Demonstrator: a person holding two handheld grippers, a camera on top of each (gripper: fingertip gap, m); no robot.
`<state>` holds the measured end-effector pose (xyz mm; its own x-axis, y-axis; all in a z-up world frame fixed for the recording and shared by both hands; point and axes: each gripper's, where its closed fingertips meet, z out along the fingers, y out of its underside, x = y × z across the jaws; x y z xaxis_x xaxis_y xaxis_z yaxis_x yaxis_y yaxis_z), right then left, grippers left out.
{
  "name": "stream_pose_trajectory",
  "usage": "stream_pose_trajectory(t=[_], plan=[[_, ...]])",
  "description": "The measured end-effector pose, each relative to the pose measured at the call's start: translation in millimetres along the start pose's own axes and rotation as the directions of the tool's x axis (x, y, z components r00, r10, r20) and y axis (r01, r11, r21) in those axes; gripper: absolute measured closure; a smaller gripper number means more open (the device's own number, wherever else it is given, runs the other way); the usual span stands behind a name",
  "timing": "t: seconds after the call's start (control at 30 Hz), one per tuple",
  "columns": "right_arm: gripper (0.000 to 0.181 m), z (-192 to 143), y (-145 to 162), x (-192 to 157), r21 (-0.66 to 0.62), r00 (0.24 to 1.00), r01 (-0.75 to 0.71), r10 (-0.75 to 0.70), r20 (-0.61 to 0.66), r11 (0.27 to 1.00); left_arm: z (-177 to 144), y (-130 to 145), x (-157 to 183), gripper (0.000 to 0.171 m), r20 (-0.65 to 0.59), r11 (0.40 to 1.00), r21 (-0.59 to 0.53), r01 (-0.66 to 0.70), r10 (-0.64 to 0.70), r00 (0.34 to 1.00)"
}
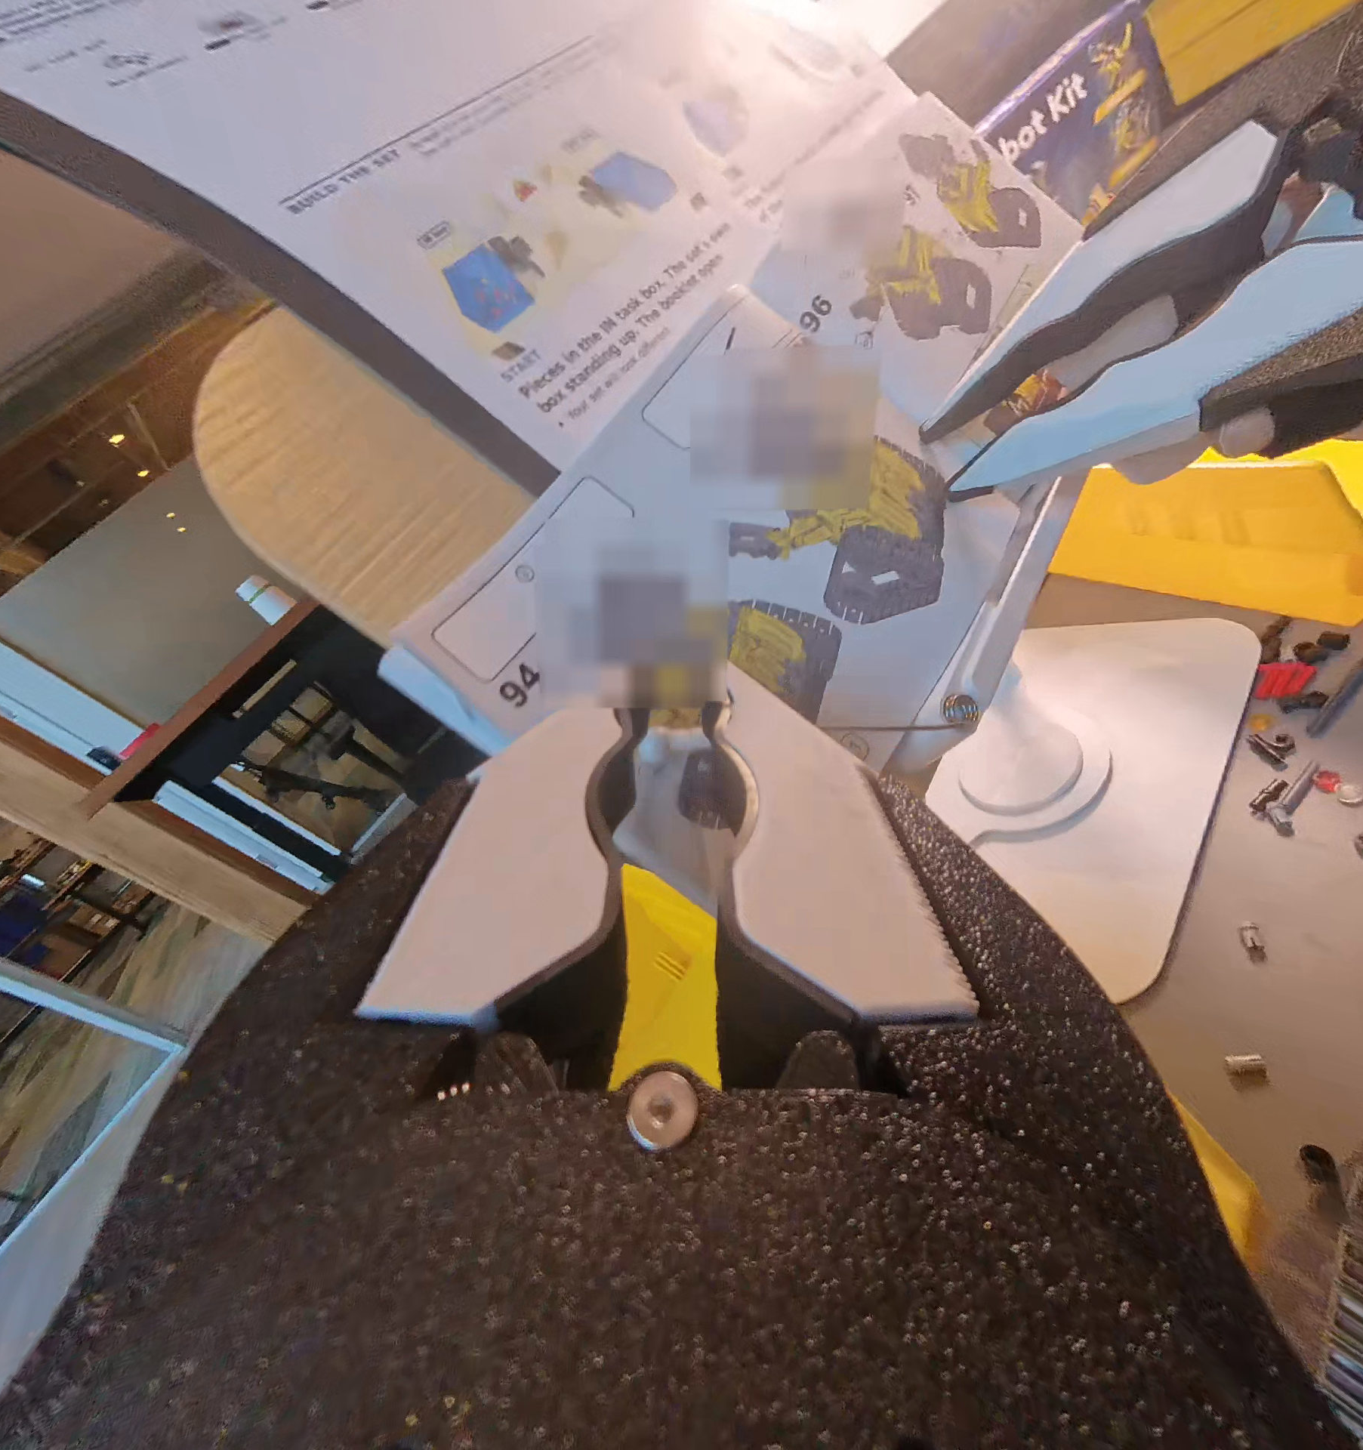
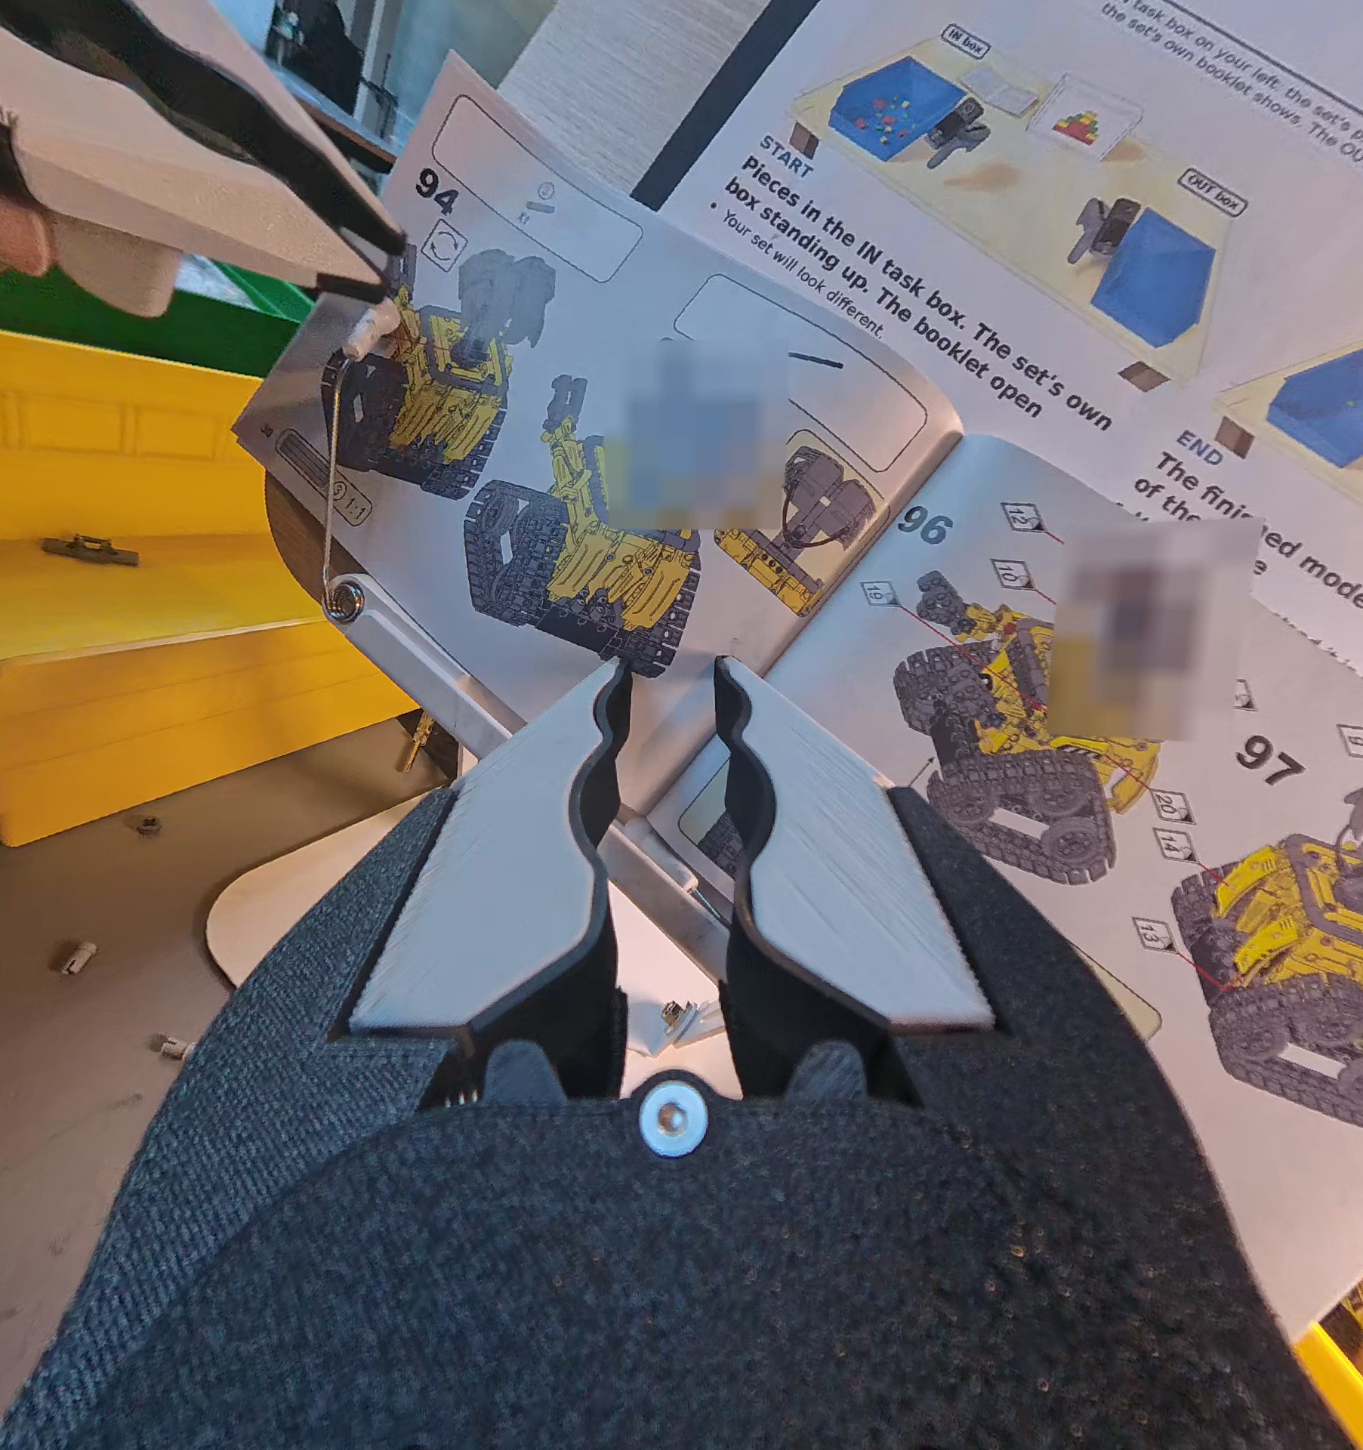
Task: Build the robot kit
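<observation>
Though right at the printed, page-numbered booklet (image 2: 568, 329), left gripper (image 1: 670, 710) and right gripper (image 2: 672, 667) both slightly apart.

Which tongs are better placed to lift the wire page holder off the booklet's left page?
Left. The left tongs sit right at the capped end of the wire page holder. The right tongs hang open near the booklet spine, farther from it.

Left gripper (image 1: 668, 726) fingers nearly closed; right gripper (image 2: 672, 675) fingers parted.
</observation>
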<state>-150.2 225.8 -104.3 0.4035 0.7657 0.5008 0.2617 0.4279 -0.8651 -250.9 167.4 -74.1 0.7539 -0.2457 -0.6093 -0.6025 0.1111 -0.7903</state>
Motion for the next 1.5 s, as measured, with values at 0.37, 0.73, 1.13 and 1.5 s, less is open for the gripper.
stream_pose_trajectory(t=[0.37, 0.73, 1.13, 1.5], plan=[[0.159, -0.8, 0.4, -1.3, -0.010, 0.999, -0.015, 0.016, 0.029, 1.000, -25.6, 14.3, -5.5, 0.153, -0.005, 0.853, -0.164, 0.496, -0.503, 0.864], [0.156, -0.6, 0.5, -2.9, -0.021, 0.999, -0.016, 0.016, 0.028, 1.000, 14.0, -0.7, 27.9, 0.171, -0.116, 0.805, -0.238, 0.543, -0.579, 0.807], [0.156, -1.3, 0.1, -3.2, -0.019, 0.999, -0.030, 0.031, 0.044, 0.999, 26.3, -26.7, 39.0, 0.162, -0.198, 0.887, -0.224, 0.404, -0.447, 0.872], [0.151, -2.4, -0.7, -5.8, -0.023, 0.998, -0.030, 0.031, 0.052, 0.999, -46.3, -23.5, 22.3, 0.152, -0.063, 0.876, -0.113, 0.469, -0.477, 0.877]])
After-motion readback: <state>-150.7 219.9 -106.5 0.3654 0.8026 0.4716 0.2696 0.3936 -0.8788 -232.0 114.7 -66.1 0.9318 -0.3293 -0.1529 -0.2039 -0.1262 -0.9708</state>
